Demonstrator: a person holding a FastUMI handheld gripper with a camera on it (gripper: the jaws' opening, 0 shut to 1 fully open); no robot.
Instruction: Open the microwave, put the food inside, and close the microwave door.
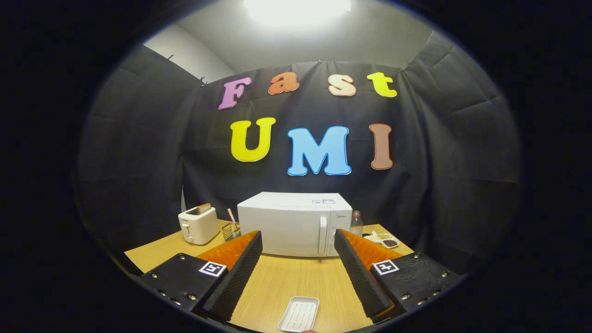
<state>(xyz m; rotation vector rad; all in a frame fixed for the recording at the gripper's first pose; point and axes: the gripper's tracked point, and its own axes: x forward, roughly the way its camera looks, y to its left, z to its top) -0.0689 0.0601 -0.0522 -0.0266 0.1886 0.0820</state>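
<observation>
Standing at the centre of the frame, the white microwave (296,224) has its door closed, handle toward its right side. Lower centre, a white ridged tray (299,314) lies on the wooden table (286,277), between the fingers of the gripper (298,241), which are spread wide apart and hold nothing. Left of the microwave stands a white toaster (199,225); right of it, a glass bottle (356,223) and a small dish (385,239).
</observation>
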